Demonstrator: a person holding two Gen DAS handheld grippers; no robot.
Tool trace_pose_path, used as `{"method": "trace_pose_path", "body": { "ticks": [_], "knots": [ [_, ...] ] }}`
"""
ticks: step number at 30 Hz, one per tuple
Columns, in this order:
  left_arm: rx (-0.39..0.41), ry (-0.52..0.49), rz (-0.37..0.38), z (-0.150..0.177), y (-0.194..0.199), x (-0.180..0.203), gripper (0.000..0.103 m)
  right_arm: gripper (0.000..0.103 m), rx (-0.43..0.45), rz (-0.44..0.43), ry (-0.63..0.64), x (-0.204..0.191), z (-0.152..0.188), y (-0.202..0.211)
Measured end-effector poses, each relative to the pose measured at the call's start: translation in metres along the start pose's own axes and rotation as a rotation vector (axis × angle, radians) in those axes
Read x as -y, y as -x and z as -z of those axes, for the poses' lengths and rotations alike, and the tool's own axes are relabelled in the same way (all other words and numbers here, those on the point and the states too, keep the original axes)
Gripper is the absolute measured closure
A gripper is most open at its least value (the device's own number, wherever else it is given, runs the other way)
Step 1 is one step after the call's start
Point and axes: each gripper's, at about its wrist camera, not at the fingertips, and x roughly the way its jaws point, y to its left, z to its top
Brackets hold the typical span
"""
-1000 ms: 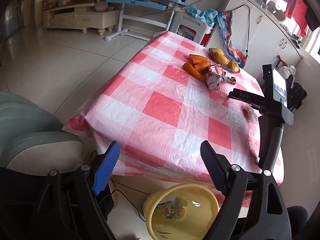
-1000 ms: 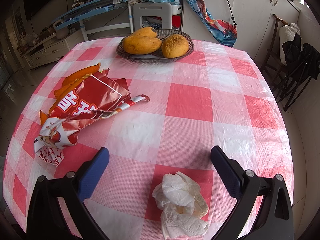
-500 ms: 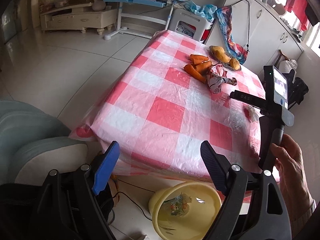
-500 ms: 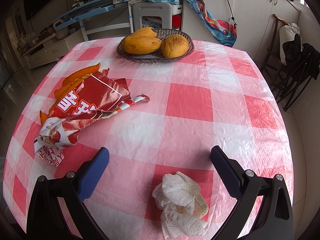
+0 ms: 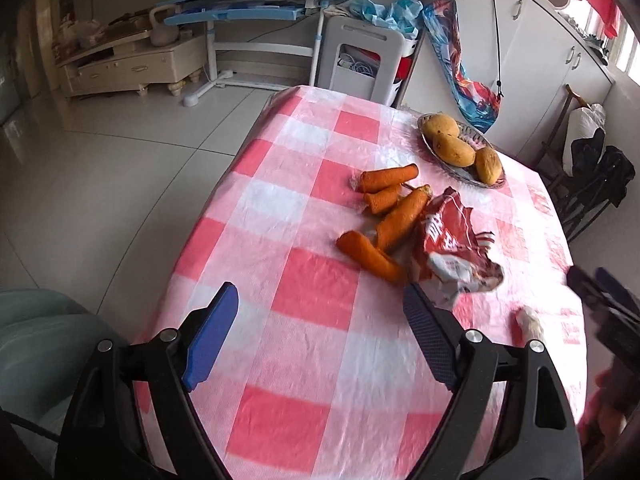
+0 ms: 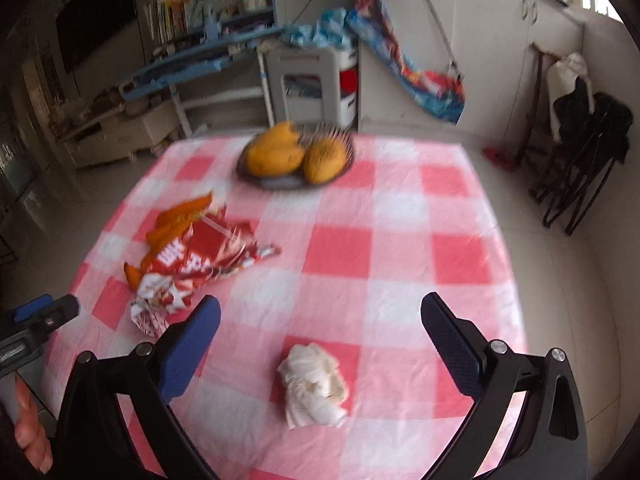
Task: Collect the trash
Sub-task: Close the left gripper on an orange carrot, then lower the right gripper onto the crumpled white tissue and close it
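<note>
A crumpled white tissue (image 6: 314, 384) lies on the pink checked tablecloth (image 6: 400, 248), just ahead of and below my open right gripper (image 6: 320, 344), which has nothing between its fingers. A torn red snack wrapper (image 5: 452, 248) lies beside several carrots (image 5: 384, 220) near the middle of the table. My left gripper (image 5: 320, 336) hovers open and empty over the table's near left part, short of the wrapper. In the left wrist view the tissue (image 5: 528, 322) shows to the right, with the right gripper (image 5: 592, 280) blurred at the edge.
A dark basket of yellow fruit (image 6: 296, 156) stands at the table's far side. Behind the table are a white stool (image 5: 360, 64), a blue desk (image 5: 256, 8) and white cabinets. A folded black chair (image 6: 580, 160) leans at the right wall. A teal seat (image 5: 44, 340) is at the near left.
My left gripper has swung forward from the table's front edge to over the tabletop, and the yellow basin on the floor has left its view. The right gripper has risen away from the tissue.
</note>
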Motion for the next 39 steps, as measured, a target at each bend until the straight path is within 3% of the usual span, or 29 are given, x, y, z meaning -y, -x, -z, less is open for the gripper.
{"method": "trace_pose_path", "body": {
  "ticks": [3, 10, 13, 15, 18, 24, 30, 34, 39],
  "knots": [
    [-0.025, -0.026, -0.022, -0.011, -0.029, 0.012, 0.029, 0.007, 0.079, -0.023, -0.052, 0.019, -0.001, 0.021],
    [-0.041, -0.038, -0.055, -0.018, -0.061, 0.025, 0.035, 0.007, -0.047, -0.102, -0.085, 0.029, 0.009, -0.009],
    [-0.036, -0.058, -0.024, -0.016, -0.063, 0.028, 0.054, 0.007, -0.093, -0.154, -0.093, 0.024, 0.013, -0.017],
    [-0.035, -0.091, -0.014, -0.014, -0.059, 0.033, 0.076, 0.007, -0.098, -0.169, -0.093, 0.02, 0.014, -0.017],
    [-0.057, -0.11, 0.012, -0.013, -0.052, 0.033, 0.089, 0.007, -0.096, -0.18, -0.081, 0.016, 0.013, -0.015],
    [-0.109, -0.058, 0.118, -0.015, -0.037, 0.016, 0.091, 0.007, -0.123, -0.196, -0.068, 0.014, 0.019, -0.018],
    [-0.129, -0.034, 0.172, -0.015, -0.032, 0.011, 0.091, 0.007, -0.154, -0.209, -0.024, 0.005, 0.023, -0.026],
    [-0.084, -0.052, 0.187, -0.018, -0.019, 0.018, 0.091, 0.007, -0.165, -0.2, 0.025, -0.004, 0.025, -0.029],
    [0.036, -0.149, 0.152, -0.018, 0.006, 0.038, 0.091, 0.007, -0.171, -0.2, 0.06, -0.011, 0.029, -0.031]
  ]
}}
